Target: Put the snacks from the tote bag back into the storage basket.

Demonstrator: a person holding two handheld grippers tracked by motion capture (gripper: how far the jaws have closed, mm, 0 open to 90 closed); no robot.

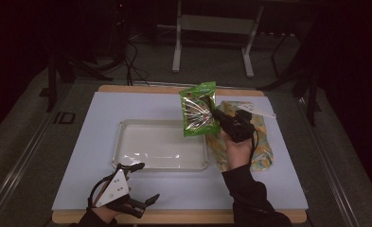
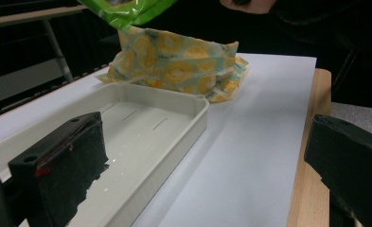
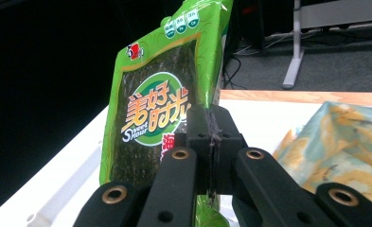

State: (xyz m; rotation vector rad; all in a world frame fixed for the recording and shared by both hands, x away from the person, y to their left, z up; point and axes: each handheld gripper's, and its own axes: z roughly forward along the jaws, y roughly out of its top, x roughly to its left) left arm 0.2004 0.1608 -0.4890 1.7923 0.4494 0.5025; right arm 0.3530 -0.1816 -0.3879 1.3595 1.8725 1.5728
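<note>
Our right claw [image 3: 211,142] was pinching the green packet [image 1: 199,109] by one edge, holding it upright in the air above the tray's [image 1: 127,126] far right corner. With so thin a grip the packet could swing or slip and land on the yellow bag [image 1: 261,142] just right of the tray. Our left claw [image 1: 141,182] hung spread at the worktop's [image 1: 103,113] near left.

One green seaweed snack packet [image 1: 199,109] is up above the table's far right part. One yellow-and-teal patterned bag [image 1: 259,137] lies near the table's right edge. One white plastic tray [image 1: 127,142] sits at the table's middle. One pale sheet [image 1: 278,189] covers the wooden tabletop. Two handheld grippers: the left gripper [image 1: 143,182] at the near-left corner, the right gripper [image 1: 217,113] at the packet.
</note>
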